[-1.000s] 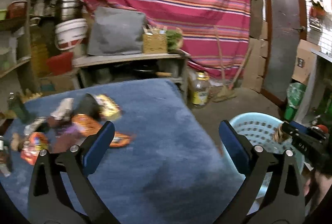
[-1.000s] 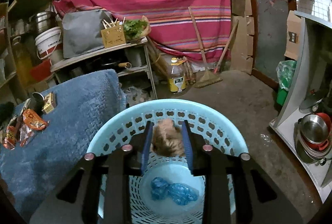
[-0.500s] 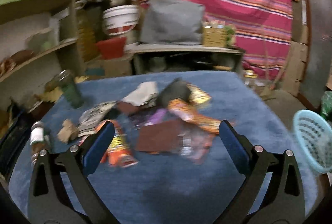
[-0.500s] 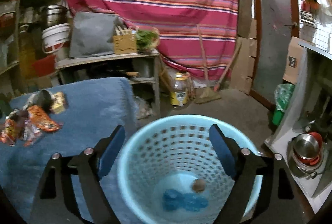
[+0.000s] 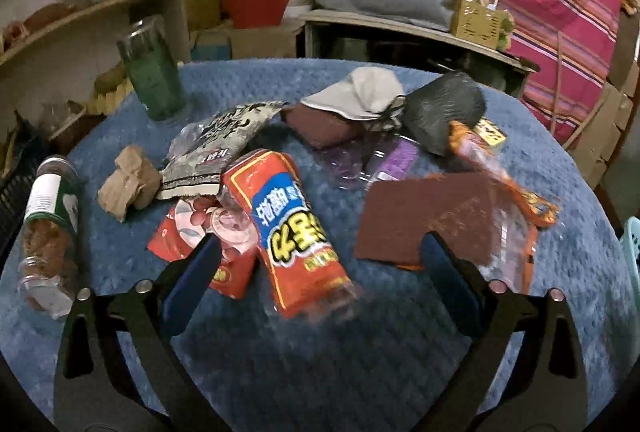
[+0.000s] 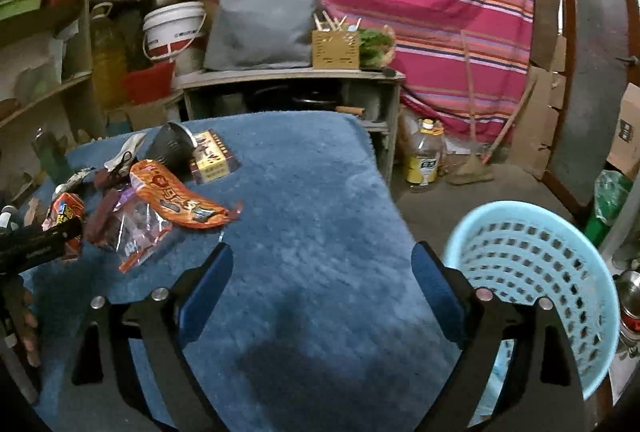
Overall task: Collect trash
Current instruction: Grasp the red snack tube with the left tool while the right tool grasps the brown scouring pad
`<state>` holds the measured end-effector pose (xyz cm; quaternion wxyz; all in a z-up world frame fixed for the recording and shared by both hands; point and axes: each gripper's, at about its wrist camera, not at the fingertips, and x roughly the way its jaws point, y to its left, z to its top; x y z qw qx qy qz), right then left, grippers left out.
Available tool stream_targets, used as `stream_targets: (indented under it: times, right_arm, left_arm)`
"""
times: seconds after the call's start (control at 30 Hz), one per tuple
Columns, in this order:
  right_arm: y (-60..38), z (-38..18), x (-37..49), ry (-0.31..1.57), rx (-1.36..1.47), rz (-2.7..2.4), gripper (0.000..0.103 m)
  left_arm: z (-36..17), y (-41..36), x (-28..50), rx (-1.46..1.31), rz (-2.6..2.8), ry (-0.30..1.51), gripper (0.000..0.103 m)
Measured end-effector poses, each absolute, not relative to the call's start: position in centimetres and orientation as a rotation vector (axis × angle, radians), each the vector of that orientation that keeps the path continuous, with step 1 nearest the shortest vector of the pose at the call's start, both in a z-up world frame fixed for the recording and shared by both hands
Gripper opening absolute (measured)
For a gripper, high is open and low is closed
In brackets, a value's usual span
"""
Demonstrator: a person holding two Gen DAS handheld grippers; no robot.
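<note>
Two grippers are yours, and both have their jaws spread wide with nothing in them. Your left gripper (image 5: 316, 272) hangs low over the pile of trash on the blue table (image 5: 320, 364). Right between its jaws lies the big red snack bag (image 5: 294, 228). One end of the bag sits in the gap and the rest stretches away from you at a slant. I think this is the piece to grab next. Turn your wrist a little so the jaws cross the narrow way of the bag, push down until both touch it, then squeeze gently. It looks puffy and slippery, so it may slide.

Just by the right jaw is a flat brown pad (image 5: 424, 216), so try not to catch it too. A little red wrapper (image 5: 188, 236) pokes out beside the left jaw. Farther off are a crumpled brown paper (image 5: 128, 183) and a bottle (image 5: 48, 228) lying down.

Your right gripper (image 6: 322, 284) waits over bare table. The blue basket (image 6: 532, 264) stands on the floor just to its right, ready for the trash.
</note>
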<state>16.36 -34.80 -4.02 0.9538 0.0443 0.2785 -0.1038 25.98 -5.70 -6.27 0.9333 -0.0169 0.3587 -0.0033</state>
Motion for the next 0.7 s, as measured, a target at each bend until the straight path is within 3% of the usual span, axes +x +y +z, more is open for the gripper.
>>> stream_targets:
  times: [0.13,0.23,0.37,0.7]
  right_arm:
    - [-34.4,-4.9,18.4,0.607,0.099,-0.204,0.089]
    - [-34.2,-5.1,19.2,0.622,0.106,-0.194,0.089]
    - [-34.0,-5.1,19.5,0.627,0.107,-0.195,0.089]
    - [-32.1,-3.8,18.1,0.589,0.124,-0.156,0.089]
  left_arm:
    - [-7.1,-5.3,27.4,-0.052,-0.036,0.792,0.072]
    - [-7.3,-5.0,28.0,-0.063,-0.041,0.804,0.070]
    - [-7.3,-4.9,28.4,-0.022,-0.020,0.807,0.040]
    - [-5.1,-3.8,25.5,0.029,-0.060,0.753,0.031]
